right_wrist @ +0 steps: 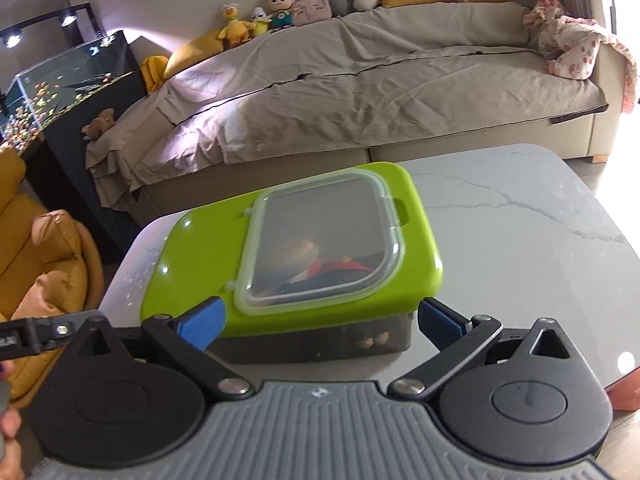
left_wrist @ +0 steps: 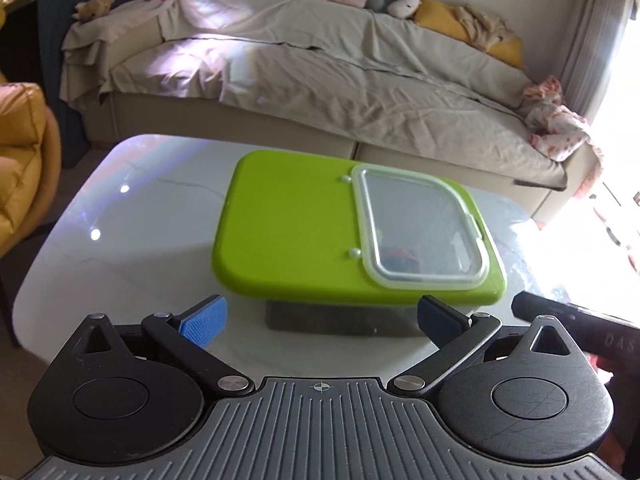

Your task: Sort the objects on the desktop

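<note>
Currently: storage box (right_wrist: pixel 296 264) resting near centre of marble table (right_wrist: pixel 520 220), green lid (left_wrist: pixel 288 232) closed, clear hatch (right_wrist: pixel 320 240) showing items inside. Left gripper (left_wrist: pixel 320 316) and right gripper (right_wrist: pixel 320 320) both spread wide, nothing between pads. Rigid plastic, probably moderately heavy and smooth; best gripped under lid rim at opposite short ends. Ample bare tabletop on all sides; edge nearest on left.

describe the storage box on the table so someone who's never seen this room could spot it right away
In front of the long covered sofa stands a pale marble-look table. The box sits alone on it: dark body, bright green lid. What marks it out is the clear hinged window set into one end of that lid, with items visible through it.
</note>
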Available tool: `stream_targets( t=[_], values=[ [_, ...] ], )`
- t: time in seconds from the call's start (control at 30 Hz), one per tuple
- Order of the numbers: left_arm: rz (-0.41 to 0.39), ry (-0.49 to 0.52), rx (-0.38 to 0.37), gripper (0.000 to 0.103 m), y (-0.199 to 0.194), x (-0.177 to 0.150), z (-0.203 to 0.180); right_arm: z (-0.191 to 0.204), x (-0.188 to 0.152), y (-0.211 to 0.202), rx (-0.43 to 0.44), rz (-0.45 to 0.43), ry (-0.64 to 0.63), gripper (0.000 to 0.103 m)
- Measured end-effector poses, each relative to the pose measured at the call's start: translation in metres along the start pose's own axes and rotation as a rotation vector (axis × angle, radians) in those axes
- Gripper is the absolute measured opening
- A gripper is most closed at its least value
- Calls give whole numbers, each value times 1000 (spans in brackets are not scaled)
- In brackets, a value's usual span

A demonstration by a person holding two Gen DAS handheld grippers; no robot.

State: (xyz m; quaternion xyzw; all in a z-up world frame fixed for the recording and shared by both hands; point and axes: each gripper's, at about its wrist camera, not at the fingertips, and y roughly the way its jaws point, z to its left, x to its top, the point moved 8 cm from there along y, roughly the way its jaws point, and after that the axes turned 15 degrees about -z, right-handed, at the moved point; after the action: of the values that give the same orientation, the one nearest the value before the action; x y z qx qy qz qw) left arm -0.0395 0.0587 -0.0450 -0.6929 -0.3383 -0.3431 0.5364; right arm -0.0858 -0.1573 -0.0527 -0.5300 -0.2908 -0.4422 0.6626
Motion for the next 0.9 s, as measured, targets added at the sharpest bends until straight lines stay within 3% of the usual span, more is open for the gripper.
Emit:
stream_targets(
  t=[0.13, 0.27, 0.47, 0.67, 0.9],
  values=[
    [8, -8, 32, 103, -10, -15, -1, 18, -7, -18, -118, -34, -105, 103],
    [-12, 101, 117, 103, -27, -27, -5, 22, -14, -29, -244, -72, -141, 103],
    [4, 103, 108, 103, -40, -36, -12, 19, -27, -35, -124, -6, -13, 103],
    [-6, 101, 148, 103, -36, -29, -7, 19, -30, -36, -136, 10, -53, 103],
    [40, 71, 156, 103, -16, -39, 5, 17, -43, -18, -149, 55, -66, 103]
  ],
)
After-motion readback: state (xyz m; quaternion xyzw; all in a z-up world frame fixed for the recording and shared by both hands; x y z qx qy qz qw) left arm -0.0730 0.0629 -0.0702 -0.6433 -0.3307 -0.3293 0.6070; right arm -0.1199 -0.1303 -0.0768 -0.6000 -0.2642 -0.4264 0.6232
